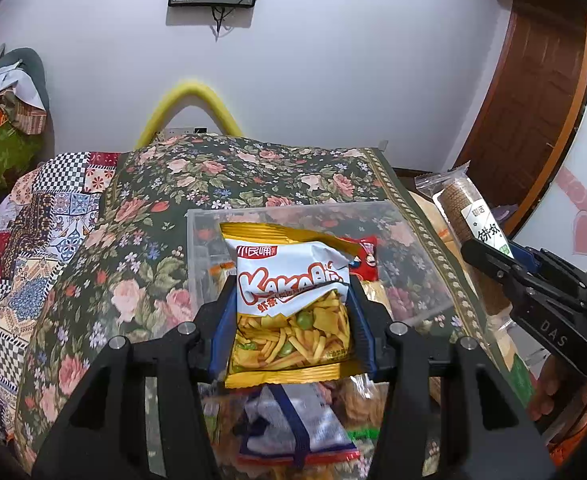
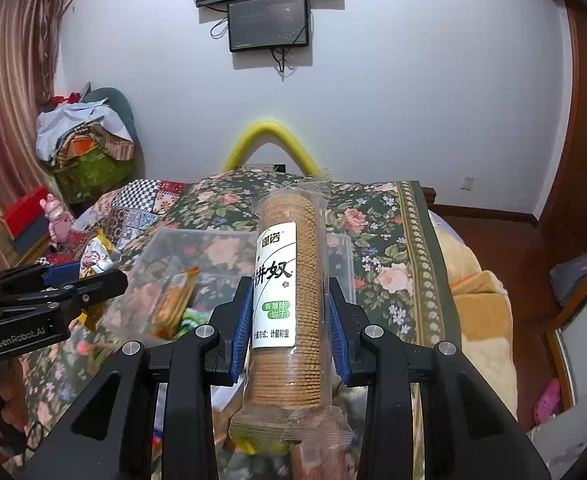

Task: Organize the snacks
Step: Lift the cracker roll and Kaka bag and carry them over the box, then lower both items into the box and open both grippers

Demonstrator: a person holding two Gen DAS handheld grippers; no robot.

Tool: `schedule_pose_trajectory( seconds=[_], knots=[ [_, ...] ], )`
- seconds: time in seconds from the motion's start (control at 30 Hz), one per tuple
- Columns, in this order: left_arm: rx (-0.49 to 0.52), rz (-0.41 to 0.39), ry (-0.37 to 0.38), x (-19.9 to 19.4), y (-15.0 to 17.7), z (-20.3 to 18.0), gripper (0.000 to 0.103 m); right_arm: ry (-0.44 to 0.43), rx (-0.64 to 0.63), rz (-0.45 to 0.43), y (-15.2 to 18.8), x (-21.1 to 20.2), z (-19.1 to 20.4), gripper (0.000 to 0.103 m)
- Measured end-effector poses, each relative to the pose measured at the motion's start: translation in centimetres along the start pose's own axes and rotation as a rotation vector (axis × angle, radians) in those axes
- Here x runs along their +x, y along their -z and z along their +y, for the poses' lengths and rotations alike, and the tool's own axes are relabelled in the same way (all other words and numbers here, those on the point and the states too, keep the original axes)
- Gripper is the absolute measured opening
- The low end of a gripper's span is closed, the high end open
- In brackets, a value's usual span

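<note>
Snacks are held in both tools above a clear plastic bin (image 1: 197, 248) that sits on a floral bedspread (image 1: 253, 176). The left gripper (image 1: 293, 304) is closed on a KakaBi shrimp-stick packet (image 1: 293, 300), the 2 blue pads pressed against its sides near the middle, presumably so the soft bag hangs flat and does not fold. The packet is seen raised over the bin's open top, which suggests it is being carried toward a spot inside. Beneath it, loose packets (image 1: 297, 432) lie heaped in the near part of the bin.

The right gripper (image 2: 289, 320) is clamped on a biscuit sleeve (image 2: 289, 300), gripped across its width about halfway along, a hold that is judged to balance the long roll. The sleeve is pointed forward over the bin's right side. In this view the bin's far half looks mostly bare, so room for both items appears to be available there.
</note>
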State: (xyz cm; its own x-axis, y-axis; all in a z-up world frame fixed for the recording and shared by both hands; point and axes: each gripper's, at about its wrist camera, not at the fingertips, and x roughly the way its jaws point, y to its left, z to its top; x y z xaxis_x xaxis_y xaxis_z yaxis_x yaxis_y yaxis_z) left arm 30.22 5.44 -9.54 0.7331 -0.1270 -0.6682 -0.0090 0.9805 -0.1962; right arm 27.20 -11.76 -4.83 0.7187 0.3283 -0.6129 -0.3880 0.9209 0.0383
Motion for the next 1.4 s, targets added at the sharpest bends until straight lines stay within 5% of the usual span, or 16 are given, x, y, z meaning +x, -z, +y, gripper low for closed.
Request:
schedule_pose_trajectory(
  seconds=[0.83,1.17,1.4],
  knots=[
    [0.020,0.207,-0.028,11.8,-0.8,0.0,0.051,-0.021,-0.012,0.161,0.7,8.3,-1.8,0.031],
    [-0.019,0.222,-0.007,11.9,-0.8,0.7,0.056,-0.024,-0.023,0.215,1.6,8.8,-1.8,0.032],
    [0.009,0.176,0.002,9.0,-0.6,0.0,0.056,-0.007,-0.025,0.175,1.0,6.6,-1.6,0.033]
  ],
)
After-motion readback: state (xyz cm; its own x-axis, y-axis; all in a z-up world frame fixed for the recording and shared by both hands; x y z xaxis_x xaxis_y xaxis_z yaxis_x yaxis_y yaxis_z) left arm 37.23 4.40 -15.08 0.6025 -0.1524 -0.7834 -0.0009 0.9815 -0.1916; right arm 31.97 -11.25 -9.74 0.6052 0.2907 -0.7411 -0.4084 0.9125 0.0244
